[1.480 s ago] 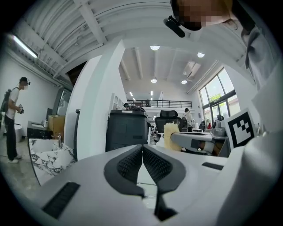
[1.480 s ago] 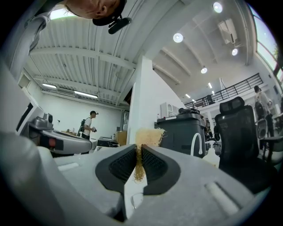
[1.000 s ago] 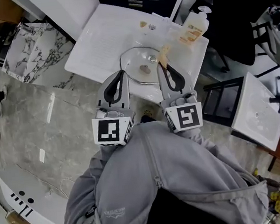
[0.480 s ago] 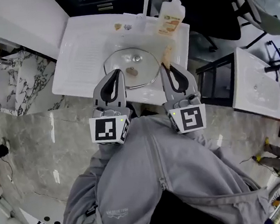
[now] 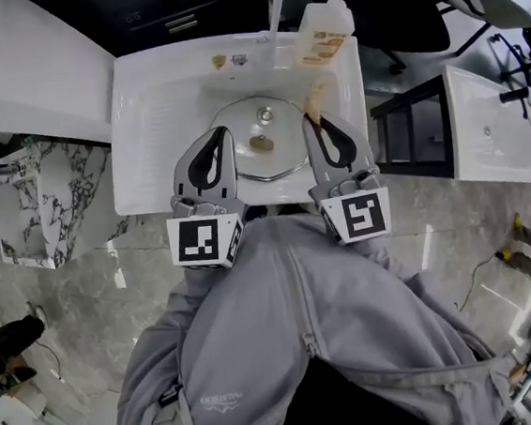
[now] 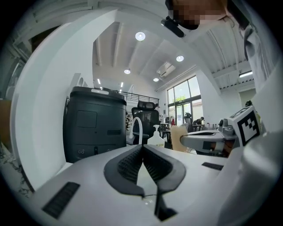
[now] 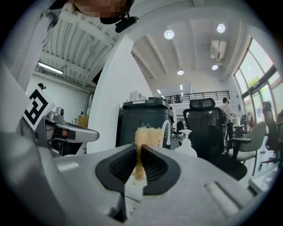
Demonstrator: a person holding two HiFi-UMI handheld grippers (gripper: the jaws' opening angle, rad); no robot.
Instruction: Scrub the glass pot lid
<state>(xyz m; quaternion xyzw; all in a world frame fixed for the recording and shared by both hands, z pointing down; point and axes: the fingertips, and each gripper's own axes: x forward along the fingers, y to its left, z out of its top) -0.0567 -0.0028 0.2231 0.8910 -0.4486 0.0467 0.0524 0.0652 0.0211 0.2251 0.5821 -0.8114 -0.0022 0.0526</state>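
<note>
Glass pot lid: the round clear glass pot lid (image 5: 283,156) with a metal rim lies flat in the white sink basin (image 5: 148,125), upper centre of the head view.
Left hand-held gripper: the grey left hand-held gripper (image 5: 222,132) (image 6: 142,147) is clenched, its black ribbed pads pressed together with nothing between them. In the head view its tip overlaps the lid's left edge; whether it touches the glass cannot be told.
Right hand-held gripper: the grey right hand-held gripper (image 5: 311,120) (image 7: 138,149) is clamped on a tan fibrous scrub pad (image 5: 313,98) (image 7: 148,136), which sticks out past the jaw tips, at the lid's upper right edge.
Sink surroundings: a white curved tap (image 5: 274,3) stands at the basin's top edge, and a clear pump bottle with an orange label (image 5: 327,31) stands just right of it, at the basin's upper right corner.
Background: a black bin (image 6: 95,123) and a black office chair (image 7: 208,126) stand beyond the sink in the gripper views.
Person: grey hooded-jacket sleeves (image 5: 298,345) fill the lower half of the head view.
</note>
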